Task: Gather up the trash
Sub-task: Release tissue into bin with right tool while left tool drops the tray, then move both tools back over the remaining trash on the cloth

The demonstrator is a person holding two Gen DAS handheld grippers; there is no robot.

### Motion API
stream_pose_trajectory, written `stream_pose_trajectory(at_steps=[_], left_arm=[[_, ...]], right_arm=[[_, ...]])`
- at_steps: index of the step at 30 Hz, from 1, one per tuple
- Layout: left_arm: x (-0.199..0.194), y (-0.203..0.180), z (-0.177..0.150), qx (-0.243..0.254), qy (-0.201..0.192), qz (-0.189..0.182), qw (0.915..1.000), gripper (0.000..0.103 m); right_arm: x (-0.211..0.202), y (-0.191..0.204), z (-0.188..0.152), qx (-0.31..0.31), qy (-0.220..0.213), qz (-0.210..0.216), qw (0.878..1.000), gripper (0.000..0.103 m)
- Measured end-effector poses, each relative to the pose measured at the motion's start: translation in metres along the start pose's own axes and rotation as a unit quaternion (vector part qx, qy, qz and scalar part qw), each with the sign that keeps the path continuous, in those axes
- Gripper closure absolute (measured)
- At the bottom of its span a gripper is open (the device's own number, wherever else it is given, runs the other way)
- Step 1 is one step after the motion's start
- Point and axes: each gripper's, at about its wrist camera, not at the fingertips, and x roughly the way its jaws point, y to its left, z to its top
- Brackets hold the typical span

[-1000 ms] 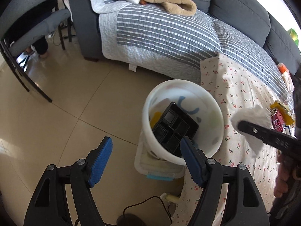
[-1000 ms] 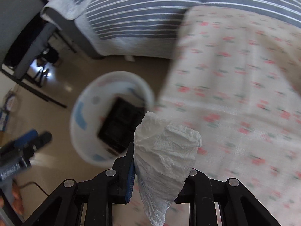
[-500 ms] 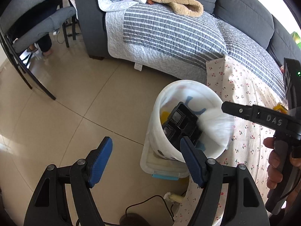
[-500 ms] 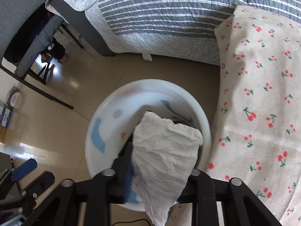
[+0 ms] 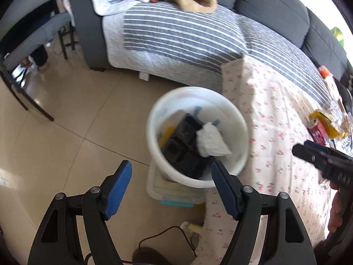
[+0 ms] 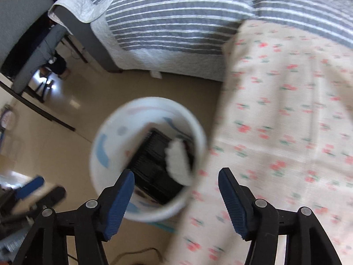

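Observation:
A white bin [image 5: 154, 119] [image 6: 99, 165] stands on the floor beside the cherry-print table. Inside it a crumpled white tissue [image 5: 210, 141] [image 6: 177, 162] lies on a black plastic tray [image 5: 183, 145] [image 6: 154, 161]. My right gripper [image 6: 176, 192] hovers above the bin's near rim, its jaws opening with nothing between them; one black finger of it [image 5: 320, 159] shows in the left wrist view. My left gripper [image 5: 171, 185] stands open and empty over the floor and the bin's near edge. More trash on the table: a red can [image 5: 317, 132] and a yellow wrapper [image 5: 324, 119].
A sofa with a striped grey cover [image 5: 187, 37] [image 6: 176, 26] runs behind the bin. The cherry-print tablecloth [image 5: 275, 132] [image 6: 286, 110] fills the right. A grey chair [image 5: 28, 35] stands far left. The bin rests on a clear lidded box [image 5: 174, 192]. A black cable [image 5: 167, 234] lies on the floor.
My right gripper carried the white tissue over the bin, opened, and the tissue dropped onto the black tray. That gripper then drew back to the right. The left gripper stayed open.

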Motion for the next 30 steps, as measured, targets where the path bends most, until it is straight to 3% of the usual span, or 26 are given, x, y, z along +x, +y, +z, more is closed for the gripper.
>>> stream_pose_trajectory(at_steps=[10, 18, 27, 30], left_arm=[[0.003, -0.084, -0.002, 0.040, 0.020, -0.058, 0.9973, 0.023], [0.013, -0.143, -0.008, 0.072, 0.032, -0.077, 0.9939, 0.023], [0.026, -0.192, -0.008, 0.101, 0.044, -0.090, 0.9898, 0.023], [0.029, -0.201, -0.004, 0.111, 0.036, -0.070, 0.9907, 0.023]], right_arm=[[-0.056, -0.074, -0.050, -0.013, 0.008, -0.105, 0.994, 0.030], [-0.093, -0.149, -0.084, 0.043, -0.011, -0.167, 0.985, 0.025], [-0.110, -0.213, -0.108, 0.149, -0.024, -0.158, 0.976, 0.023], [-0.115, -0.225, -0.113, 0.164, -0.024, -0.161, 0.973, 0.023]])
